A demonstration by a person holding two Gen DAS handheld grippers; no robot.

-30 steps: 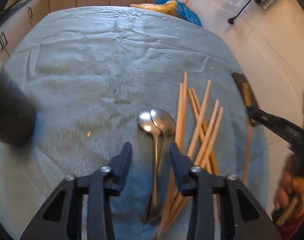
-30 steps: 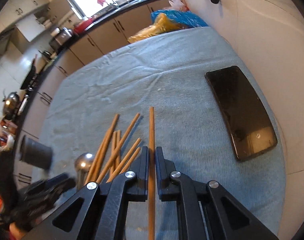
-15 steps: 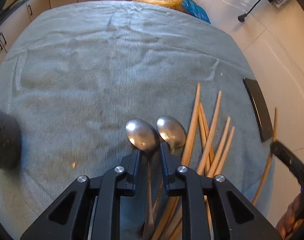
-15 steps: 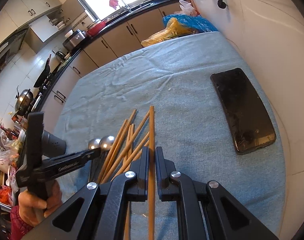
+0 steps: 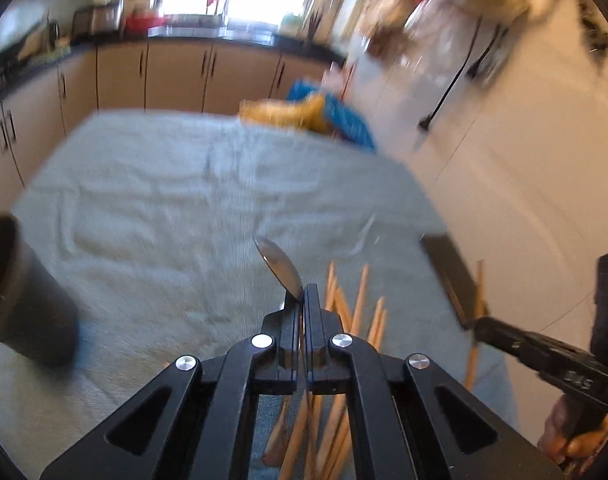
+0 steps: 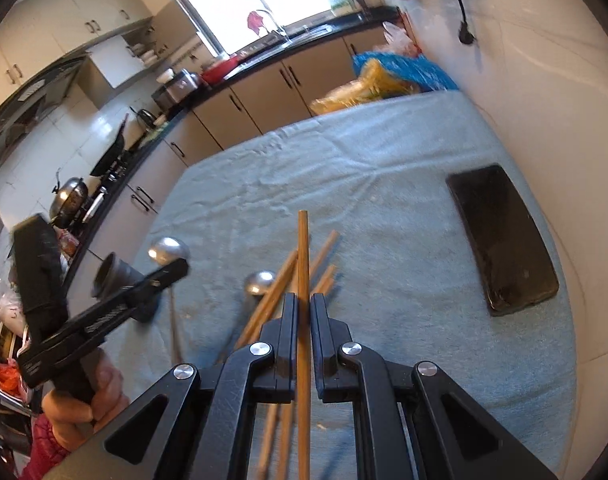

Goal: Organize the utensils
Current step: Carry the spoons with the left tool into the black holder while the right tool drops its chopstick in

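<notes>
My left gripper [image 5: 303, 294] is shut on a metal spoon [image 5: 279, 265] and holds it above the blue-grey cloth; the lifted spoon also shows in the right wrist view [image 6: 169, 250]. My right gripper [image 6: 303, 300] is shut on one wooden chopstick [image 6: 303, 248], raised above the pile. Several wooden chopsticks [image 5: 358, 304] lie on the cloth, also seen in the right wrist view [image 6: 282, 280]. A second spoon [image 6: 259, 282] lies beside them. A dark cylindrical holder [image 5: 24, 296] stands at the left, also in the right wrist view [image 6: 118, 276].
A black phone [image 6: 502, 236] lies on the cloth [image 6: 364, 152] near the right wall. Yellow and blue bags [image 6: 384, 80] sit at the far edge. Kitchen cabinets [image 5: 176, 76] run behind the table.
My left gripper closed on one spoon and lifted it off the cloth, tilting upward. My right gripper raised its chopstick higher above the pile.
</notes>
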